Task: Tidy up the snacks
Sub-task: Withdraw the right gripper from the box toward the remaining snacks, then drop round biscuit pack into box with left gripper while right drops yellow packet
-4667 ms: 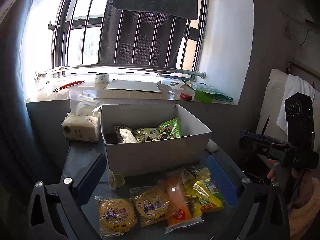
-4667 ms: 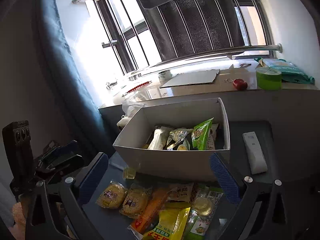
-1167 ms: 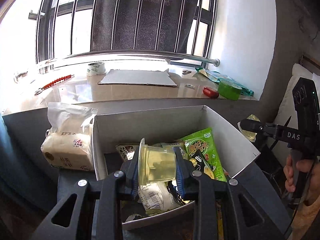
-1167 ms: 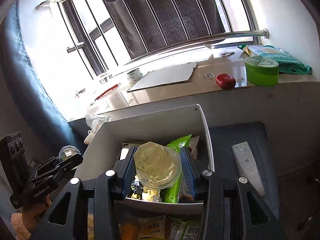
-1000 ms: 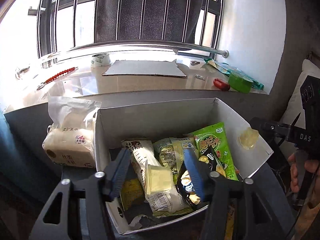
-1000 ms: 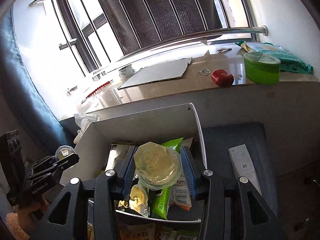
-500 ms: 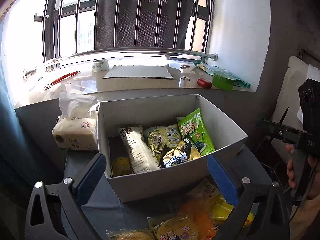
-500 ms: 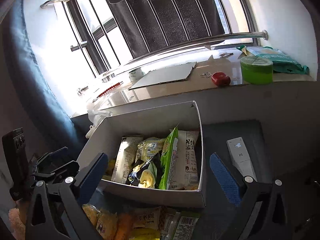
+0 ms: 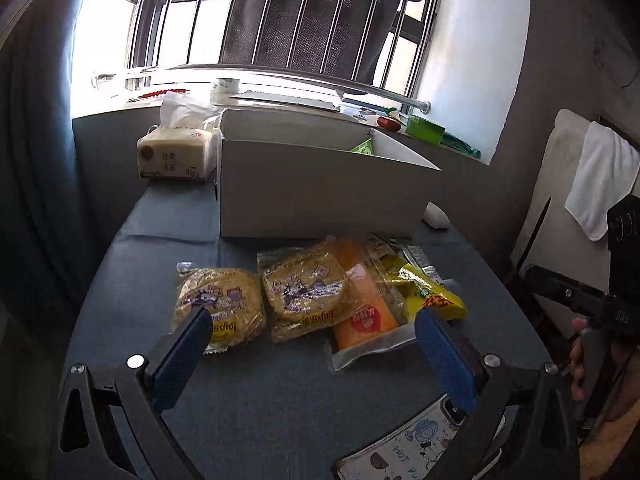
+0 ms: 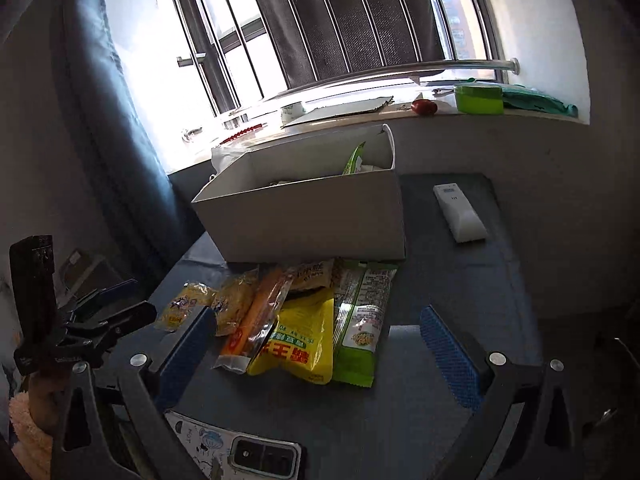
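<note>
Your left gripper (image 9: 312, 336) has its jaws spread wide and grips nothing; its blue pads (image 9: 182, 354) frame the loose snacks on the dark table (image 9: 168, 216). Just ahead of the left pad lies a round yellow cake packet (image 9: 218, 306), touching a second cake packet (image 9: 304, 290) straight ahead between the pads. Against that one, toward the right pad, sits an orange packet (image 9: 366, 312) with a yellow bag (image 9: 434, 294) at its far side.

Your right gripper (image 10: 316, 334) is also wide open and empty. Between its pads lie the yellow bag (image 10: 300, 346) and a green-and-white packet (image 10: 364, 320), side by side and touching; the orange packet (image 10: 258, 316) leans at the left pad.

Beyond the pile, directly ahead of both grippers, stands the white cardboard box (image 9: 320, 196). Over its rim you see only the tip of a green packet (image 10: 354, 158) and scraps of other wrappers; the rest of its contents are hidden by the near wall. Left of the box rests a tissue pack (image 9: 176, 152); right of it, a white remote (image 10: 460, 212). A phone (image 10: 240, 454) lies under the grippers at the near edge.
</note>
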{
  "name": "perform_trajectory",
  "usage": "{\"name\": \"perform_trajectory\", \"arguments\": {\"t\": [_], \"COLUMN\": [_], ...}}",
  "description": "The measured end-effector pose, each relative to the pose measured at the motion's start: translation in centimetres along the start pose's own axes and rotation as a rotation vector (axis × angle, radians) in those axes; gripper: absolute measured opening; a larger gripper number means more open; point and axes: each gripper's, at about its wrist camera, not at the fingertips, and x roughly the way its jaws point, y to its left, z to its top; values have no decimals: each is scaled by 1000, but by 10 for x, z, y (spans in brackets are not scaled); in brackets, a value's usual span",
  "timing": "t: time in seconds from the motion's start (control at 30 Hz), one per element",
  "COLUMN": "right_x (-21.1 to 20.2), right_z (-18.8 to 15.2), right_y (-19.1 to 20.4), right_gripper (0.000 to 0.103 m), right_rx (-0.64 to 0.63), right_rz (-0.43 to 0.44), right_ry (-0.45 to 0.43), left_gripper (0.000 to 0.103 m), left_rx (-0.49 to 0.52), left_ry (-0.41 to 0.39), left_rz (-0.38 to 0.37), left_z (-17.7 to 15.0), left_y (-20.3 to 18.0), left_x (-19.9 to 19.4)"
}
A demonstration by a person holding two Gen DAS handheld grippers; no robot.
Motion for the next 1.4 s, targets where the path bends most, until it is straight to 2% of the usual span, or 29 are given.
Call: {"name": "perform_trajectory", "arguments": {"t": [0.07, 0.17, 0.3, 0.43, 0.57, 0.7, 0.77, 0.8, 0.83, 0.9, 1.0, 1.1, 1.23, 1.37, 1.4], "right_x": [1, 9, 29, 53, 73, 95, 99, 97, 97, 96, 93, 79, 48, 16, 10], "right_z": [-15, -32, -41, -37, -24, -16, -17, -17, -18, -20, -25, -27, -24, -20, -21], "right_y": [4, 13, 19, 17, 13, 11, 15, 19, 21, 26, 26, 25, 18, 6, 3], "right_gripper": [103, 103, 103, 103, 103, 103, 92, 68, 61, 60, 41, 39, 37, 35, 35], "right_rx": [4, -22, 4, 56, 109, 96, 46, 3, -13, -50, -46, -36, -16, 37, 48], "right_rz": [-18, -39, -9, 4, 8, -59, -98, -92, -73, -88, -36, -40, -42, -24, -19], "right_ry": [8, 41, 80, 118, 117, 165, 154, 136, 144, 154, 177, 162, 102, 45, 34], "left_gripper": [103, 103, 103, 103, 103, 103, 103, 103, 103, 103, 103, 103, 103, 103, 103], "left_rx": [-45, -56, -80, -81, -82, -96, -98, -101, -105, -114, -104, -79, -16, 16, 13], "left_ry": [-1, 27, 12, -22, -11, -5, -5, -1, 3, 11, 13, 1, 31, 95, 135], "left_rz": [-20, 1, 6, 16, 37, 37, 47, 48, 46, 48, 51, 67, 132, 168, 181], "left_z": [-17, -33, -41, -47, -52, -54, -55, -55, -56, -55, -50, -37, -13, 12, 15], "left_y": [5, 8, 13, 14, 18, 23, 25, 26, 27, 29, 29, 30, 35, 49, 54], "left_x": [-4, -3, -7, -7, -1, -1, -1, 0, 1, 3, 4, 3, 19, 53, 64]}}
